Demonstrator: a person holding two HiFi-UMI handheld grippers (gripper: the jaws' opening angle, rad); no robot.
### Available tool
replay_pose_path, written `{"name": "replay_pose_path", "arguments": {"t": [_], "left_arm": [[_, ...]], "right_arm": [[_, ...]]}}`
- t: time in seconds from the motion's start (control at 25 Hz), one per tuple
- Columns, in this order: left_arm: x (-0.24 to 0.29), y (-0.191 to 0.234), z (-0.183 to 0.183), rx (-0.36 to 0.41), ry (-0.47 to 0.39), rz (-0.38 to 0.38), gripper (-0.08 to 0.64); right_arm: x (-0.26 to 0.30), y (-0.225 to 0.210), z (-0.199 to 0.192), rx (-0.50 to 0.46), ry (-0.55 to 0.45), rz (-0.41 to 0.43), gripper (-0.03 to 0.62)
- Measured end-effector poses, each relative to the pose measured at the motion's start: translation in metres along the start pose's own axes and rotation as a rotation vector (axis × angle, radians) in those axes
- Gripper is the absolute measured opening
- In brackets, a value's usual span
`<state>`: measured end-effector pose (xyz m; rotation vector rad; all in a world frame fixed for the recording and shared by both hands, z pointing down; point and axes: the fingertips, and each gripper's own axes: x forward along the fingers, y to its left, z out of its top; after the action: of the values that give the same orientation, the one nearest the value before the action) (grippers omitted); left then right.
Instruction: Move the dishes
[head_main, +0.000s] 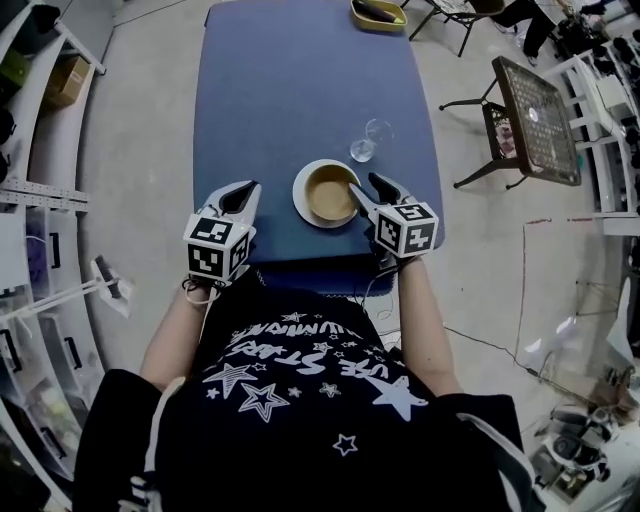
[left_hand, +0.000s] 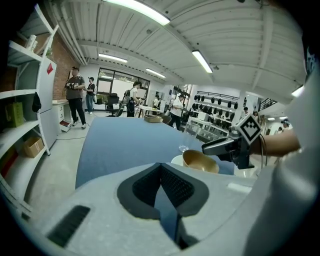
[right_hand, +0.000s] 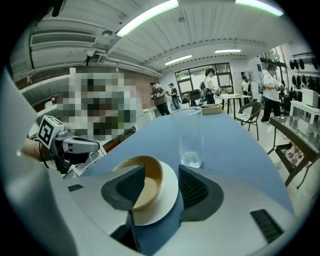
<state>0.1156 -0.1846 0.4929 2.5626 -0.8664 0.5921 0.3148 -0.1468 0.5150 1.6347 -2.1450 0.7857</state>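
Near the front edge of the blue rectangular table (head_main: 300, 90), right of its centre, a tan round bowl (head_main: 330, 192) sits on a white round plate (head_main: 301, 200).

Right gripper (head_main: 362, 185): the jaws are apart and straddle the right side of the stacked dishes. In the right gripper view, one pad lies over the bowl's hollow. The other pad stands outside the plate rim, with a strip of table showing between pad and rim. Whether the inner pad touches the bowl cannot be told, and the plate is not clamped.

A clear drinking glass (head_main: 364, 142) stands upright just beyond the plate, toward the table's far edge and apart from the plate.

Left gripper (head_main: 240, 196): the jaws are closed together with nothing between them. It is positioned over the front edge, left of the plate and apart from it.

A yellow oval dish (head_main: 378, 14) rests at the far right corner of the table. A black metal side table (head_main: 535, 115) stands on the floor off the right edge.
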Motion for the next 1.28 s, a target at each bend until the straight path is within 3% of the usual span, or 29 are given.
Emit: {"name": "replay_pose_path", "arguments": {"t": [0.28,0.56,1.28], "left_arm": [[-0.007,0.002,-0.004,-0.009,0.001,0.004,0.018],[-0.018,0.016,-0.010,-0.019,-0.002,0.023,0.018],[-0.034,0.055,-0.013,-0.058,-0.031,0.050,0.018]], "right_arm": [[0.013,0.009,-0.019,0.023,0.107,-0.011,0.156],[0.018,-0.002,-0.024,0.032,0.149,-0.113,0.044],[0.044,0.039,0.036,0.061,0.050,-0.069,0.020]]}}
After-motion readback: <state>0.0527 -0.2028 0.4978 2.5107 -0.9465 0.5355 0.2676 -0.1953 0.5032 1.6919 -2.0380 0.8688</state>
